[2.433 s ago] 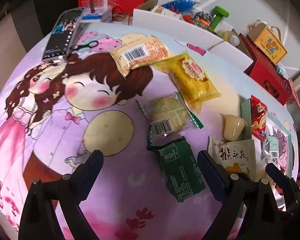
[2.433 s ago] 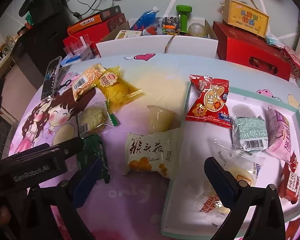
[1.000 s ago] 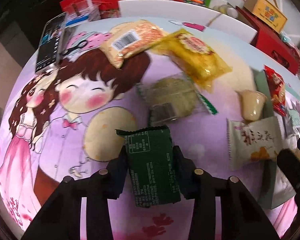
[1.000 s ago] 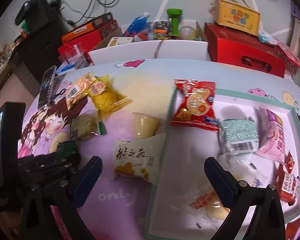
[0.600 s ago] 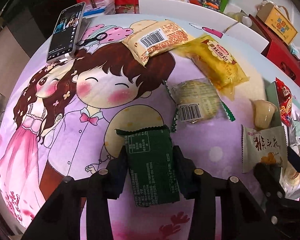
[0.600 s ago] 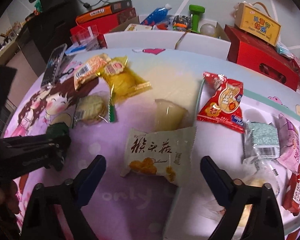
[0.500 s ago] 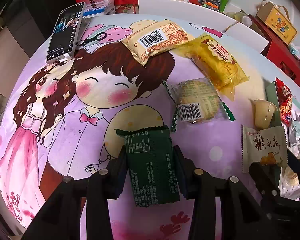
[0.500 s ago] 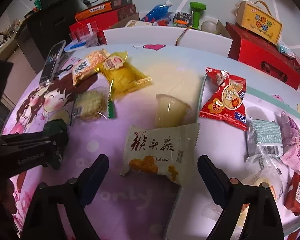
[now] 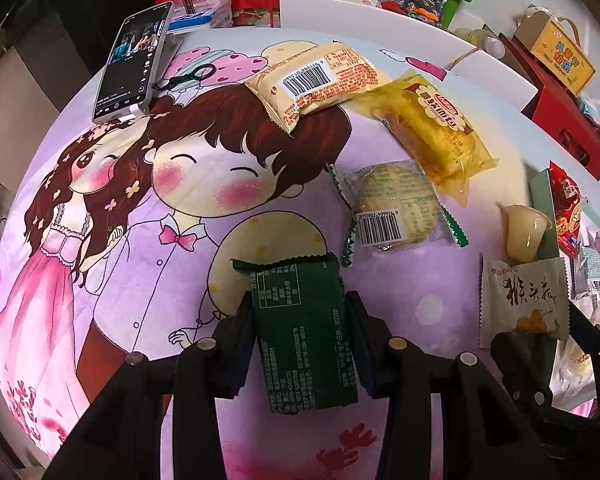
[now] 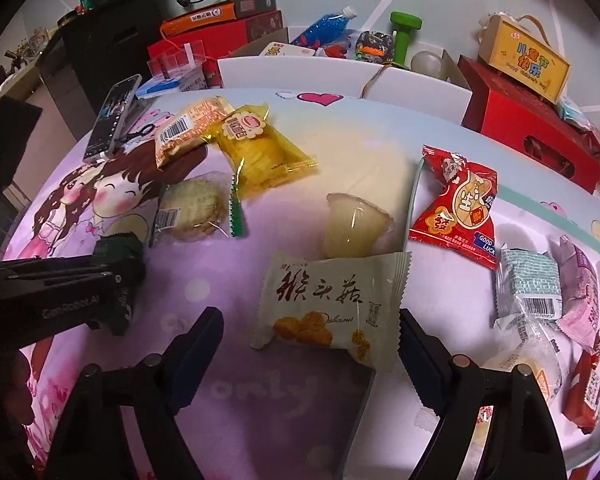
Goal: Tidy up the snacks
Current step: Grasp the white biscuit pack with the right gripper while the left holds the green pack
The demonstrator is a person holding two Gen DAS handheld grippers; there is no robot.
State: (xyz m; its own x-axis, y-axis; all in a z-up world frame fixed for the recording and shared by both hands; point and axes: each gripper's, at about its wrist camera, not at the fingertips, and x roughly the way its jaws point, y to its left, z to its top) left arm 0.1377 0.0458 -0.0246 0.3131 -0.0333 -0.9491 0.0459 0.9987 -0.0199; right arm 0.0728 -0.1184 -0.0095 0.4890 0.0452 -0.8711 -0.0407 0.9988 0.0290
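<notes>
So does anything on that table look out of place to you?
The phone among the snacks is the odd item. The jelly cup lies tipped on its side beside the tray, and the red packet straddles the tray's edge, half in and half out.

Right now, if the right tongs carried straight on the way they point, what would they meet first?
Most likely the cream packet with red characters, which lies between the closing, still untouching jaws of the right tongs. Depth is hard to judge, so the purple cloth beside it might come first.
</notes>
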